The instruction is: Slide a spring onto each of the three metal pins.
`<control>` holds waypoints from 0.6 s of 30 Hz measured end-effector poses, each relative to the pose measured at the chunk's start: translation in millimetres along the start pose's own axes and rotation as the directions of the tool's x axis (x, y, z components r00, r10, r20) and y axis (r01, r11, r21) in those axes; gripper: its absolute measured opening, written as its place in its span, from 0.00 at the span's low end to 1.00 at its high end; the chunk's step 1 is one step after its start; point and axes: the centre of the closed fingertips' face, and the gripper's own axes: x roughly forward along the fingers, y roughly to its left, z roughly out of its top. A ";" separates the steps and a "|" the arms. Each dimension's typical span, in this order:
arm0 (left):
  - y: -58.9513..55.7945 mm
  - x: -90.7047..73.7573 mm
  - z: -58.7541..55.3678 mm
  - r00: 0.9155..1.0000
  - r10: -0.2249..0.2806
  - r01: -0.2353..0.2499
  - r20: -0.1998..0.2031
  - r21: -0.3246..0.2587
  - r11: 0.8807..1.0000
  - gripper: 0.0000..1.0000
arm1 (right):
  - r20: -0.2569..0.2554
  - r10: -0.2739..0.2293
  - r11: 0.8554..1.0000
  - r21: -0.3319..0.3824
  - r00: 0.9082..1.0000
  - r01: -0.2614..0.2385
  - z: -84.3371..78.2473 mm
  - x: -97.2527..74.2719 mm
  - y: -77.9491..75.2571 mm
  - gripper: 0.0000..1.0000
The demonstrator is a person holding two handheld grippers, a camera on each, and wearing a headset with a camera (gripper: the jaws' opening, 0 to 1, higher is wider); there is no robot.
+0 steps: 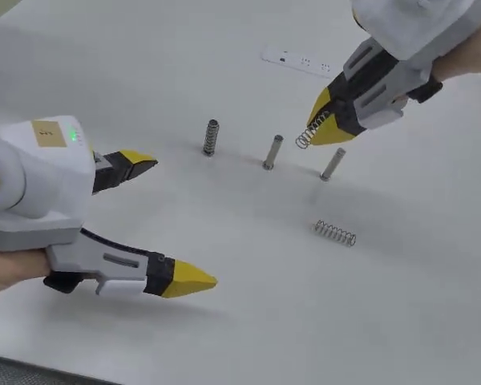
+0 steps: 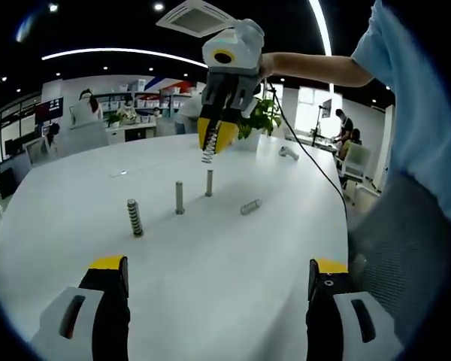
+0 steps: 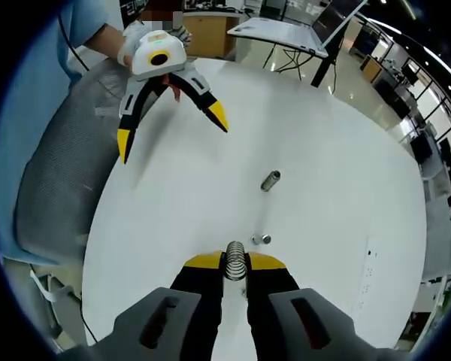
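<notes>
You held a spring clamped in the closed fingers of the right gripper, long axis tilted, lower end just above the bare right pin on the desk; left gripper gaped open, near left, well apart from it.

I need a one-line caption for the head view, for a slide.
The right gripper holds a spring over two bare metal pins; the third pin already carries one.
</notes>
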 end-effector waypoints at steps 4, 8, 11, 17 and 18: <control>0.8 -1.3 1.3 1.000 0.003 -0.003 0.003 -0.001 1.000 0.97 | -0.018 0.013 1.000 -0.015 1.000 -0.013 2.5 1.3 -4.0 0.08; 0.9 -2.4 0.0 1.000 0.002 -0.002 -0.004 0.003 1.000 0.97 | -0.036 0.018 0.999 -0.030 0.999 -0.020 4.9 2.5 -10.1 0.08; 1.6 -3.1 -0.4 1.000 0.002 -0.002 -0.006 0.001 1.000 0.97 | -0.048 0.024 0.999 -0.040 0.999 -0.026 6.2 4.4 -13.5 0.08; 3.5 -3.8 -1.8 1.000 0.003 -0.003 -0.010 -0.003 1.000 0.96 | -0.071 0.045 0.997 -0.053 0.996 -0.049 5.3 14.4 -21.9 0.08; 3.9 -3.6 -2.2 1.000 0.003 -0.003 -0.010 -0.002 1.000 0.96 | -0.075 0.047 0.997 -0.056 0.996 -0.052 4.5 16.0 -22.3 0.08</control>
